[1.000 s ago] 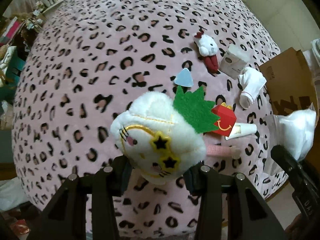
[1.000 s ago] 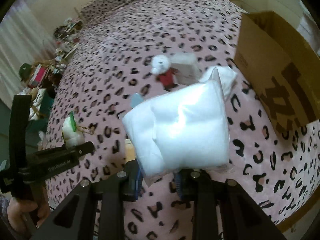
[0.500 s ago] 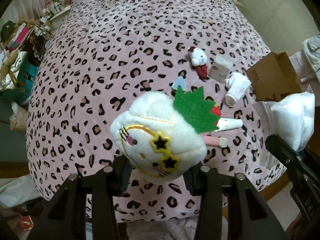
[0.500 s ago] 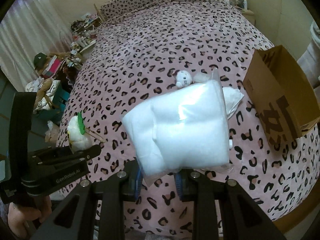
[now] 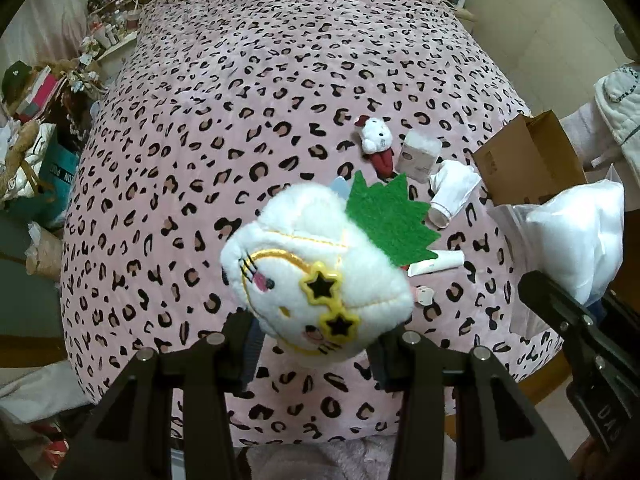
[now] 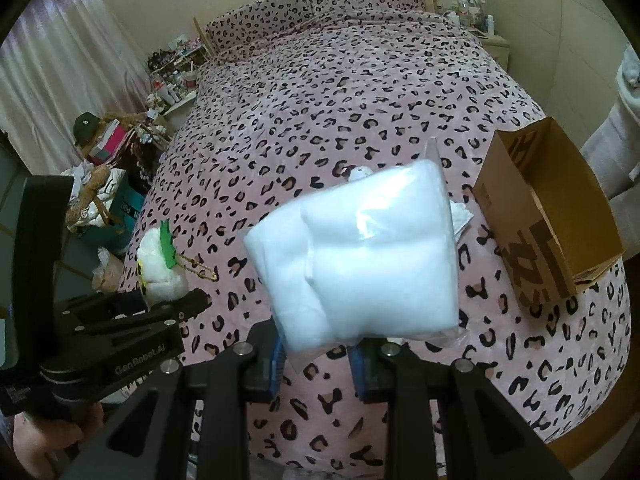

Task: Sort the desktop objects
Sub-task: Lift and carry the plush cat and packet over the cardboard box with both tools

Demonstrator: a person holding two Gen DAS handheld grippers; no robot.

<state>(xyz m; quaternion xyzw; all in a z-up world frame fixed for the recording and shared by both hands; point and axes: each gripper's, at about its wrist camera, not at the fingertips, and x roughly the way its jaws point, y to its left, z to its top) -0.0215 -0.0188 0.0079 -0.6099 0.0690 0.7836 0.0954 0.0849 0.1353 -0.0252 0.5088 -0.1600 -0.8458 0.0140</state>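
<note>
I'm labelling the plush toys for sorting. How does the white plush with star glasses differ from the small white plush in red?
The star-glasses plush is held off the bed in the left gripper; the small plush in red lies on the leopard-print bedspread, ungripped. The held one wears yellow star glasses and a green felt leaf; the other has a red body and a small red bow. Both are white-faced soft toys.

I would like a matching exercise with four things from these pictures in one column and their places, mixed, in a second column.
Things:
1. plush cat
2. plastic bag
3. cardboard box
4. small doll

Places:
A. lying on the bed, beside a white packet
B. held in the left gripper
C. standing open at the bed's right edge
D. held in the right gripper

Pairs: 1-B, 2-D, 3-C, 4-A
</note>
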